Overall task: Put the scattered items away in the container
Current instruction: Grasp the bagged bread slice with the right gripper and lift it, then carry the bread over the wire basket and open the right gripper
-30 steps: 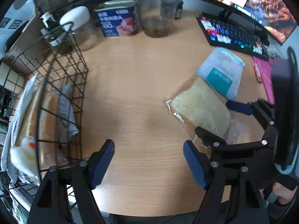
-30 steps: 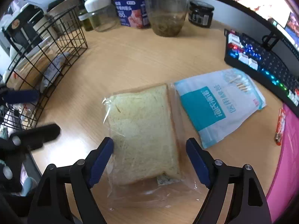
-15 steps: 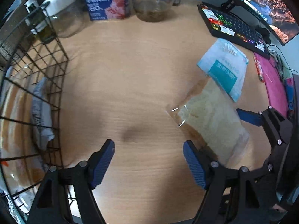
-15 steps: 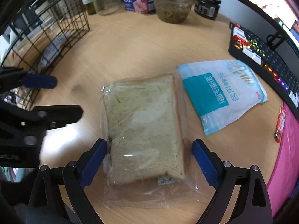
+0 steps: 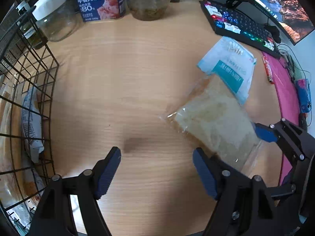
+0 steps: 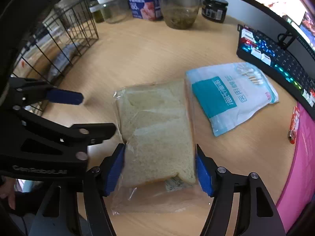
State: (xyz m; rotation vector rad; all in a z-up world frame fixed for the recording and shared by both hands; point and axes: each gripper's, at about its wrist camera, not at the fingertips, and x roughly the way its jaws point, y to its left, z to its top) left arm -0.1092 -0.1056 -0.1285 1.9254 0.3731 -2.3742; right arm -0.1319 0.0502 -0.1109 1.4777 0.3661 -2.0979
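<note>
A slice of bread in a clear bag (image 6: pixel 157 129) lies on the wooden desk; it also shows in the left wrist view (image 5: pixel 214 125). My right gripper (image 6: pixel 160 167) straddles the bag's near end, its blue pads touching both sides of the slice. My left gripper (image 5: pixel 156 171) is open and empty over bare desk, left of the bread. A blue-and-white cotton swab pack (image 6: pixel 230 96) lies right of the bread. The black wire basket (image 5: pixel 29 102) stands at the left and holds wrapped packets.
At the back stand a blue meat tin (image 5: pixel 100 2), a white-lidded glass jar (image 5: pixel 55 21), a glass jar of pickles (image 6: pixel 180 5) and a small dark jar (image 6: pixel 214 8). A lit keyboard (image 6: pixel 275 57), a red pen (image 6: pixel 294 123) and a pink mat (image 6: pixel 299 167) are at the right.
My right gripper moved forward and narrowed around the bread bag's near end. My left gripper swung away from the basket toward the desk's middle.
</note>
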